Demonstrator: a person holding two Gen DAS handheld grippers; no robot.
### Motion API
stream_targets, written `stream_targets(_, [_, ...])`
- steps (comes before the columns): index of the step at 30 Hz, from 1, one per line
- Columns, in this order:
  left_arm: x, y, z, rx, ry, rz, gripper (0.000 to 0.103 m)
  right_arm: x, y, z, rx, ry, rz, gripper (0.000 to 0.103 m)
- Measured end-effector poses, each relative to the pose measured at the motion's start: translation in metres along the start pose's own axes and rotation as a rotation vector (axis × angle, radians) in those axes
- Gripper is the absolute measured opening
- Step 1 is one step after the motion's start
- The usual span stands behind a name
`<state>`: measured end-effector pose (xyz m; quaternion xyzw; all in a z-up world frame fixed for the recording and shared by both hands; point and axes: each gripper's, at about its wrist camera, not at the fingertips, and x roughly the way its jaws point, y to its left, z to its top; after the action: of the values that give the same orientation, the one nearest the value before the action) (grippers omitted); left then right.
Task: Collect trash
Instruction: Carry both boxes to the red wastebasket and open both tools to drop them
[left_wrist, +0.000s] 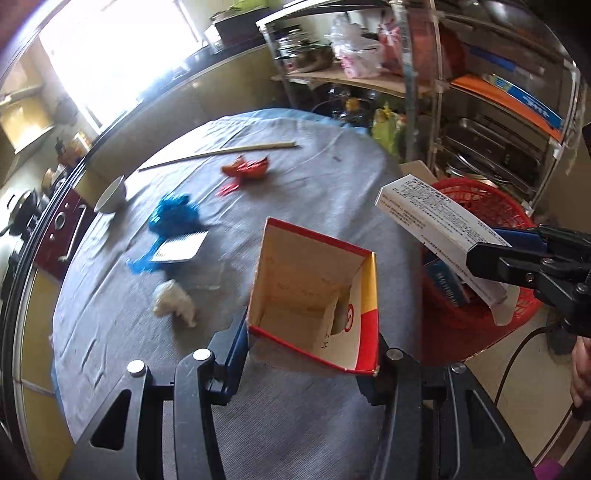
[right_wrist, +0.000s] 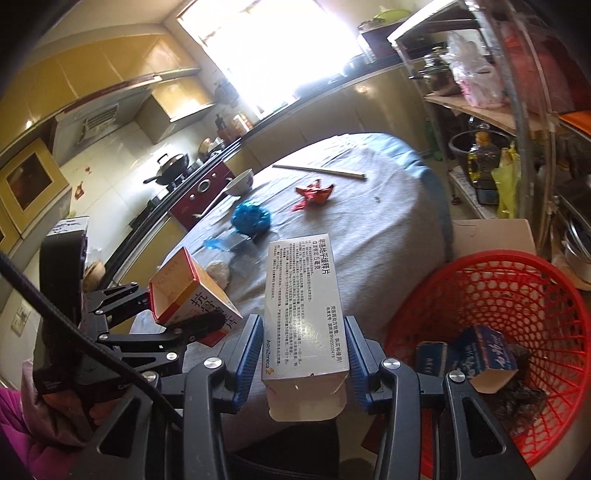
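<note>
Over the counter (left_wrist: 332, 192): left tool (left_wrist: 314, 343) grips red-yellow carton (left_wrist: 314, 295), right tool (right_wrist: 303, 354) grips white medicine box (right_wrist: 303, 295). Carry step; next, release both above red basket (right_wrist: 517, 280).

Round cloth-covered table (right_wrist: 388, 236) holds a white bowl (right_wrist: 240, 181), long wooden stick (right_wrist: 319, 170) and crumpled wrappers; red mesh plastic basket (right_wrist: 491, 295) stands right of it, with small blue cartons (right_wrist: 484, 352) inside.

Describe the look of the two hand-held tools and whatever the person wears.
Both tools, left and right, are black angular frames with cut-out slots, silver round bolts and ribbed blue pads on the fingers. A black cable runs along the left one. A magenta sleeve shows by the left hand.
</note>
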<state>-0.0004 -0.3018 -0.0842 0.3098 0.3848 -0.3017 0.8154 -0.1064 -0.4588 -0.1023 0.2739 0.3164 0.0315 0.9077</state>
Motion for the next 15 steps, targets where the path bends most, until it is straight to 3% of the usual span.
stream_targets(7, [0.008, -0.047, 0.023, 0.106, -0.018, -0.043, 0.051, -0.025, -0.037, -0.005, 0.079, -0.03, -0.072, 0.047])
stream_targets(15, [0.037, -0.095, 0.04, 0.153, 0.033, -0.199, 0.052, -0.044, -0.089, -0.018, 0.194, -0.042, -0.158, 0.047])
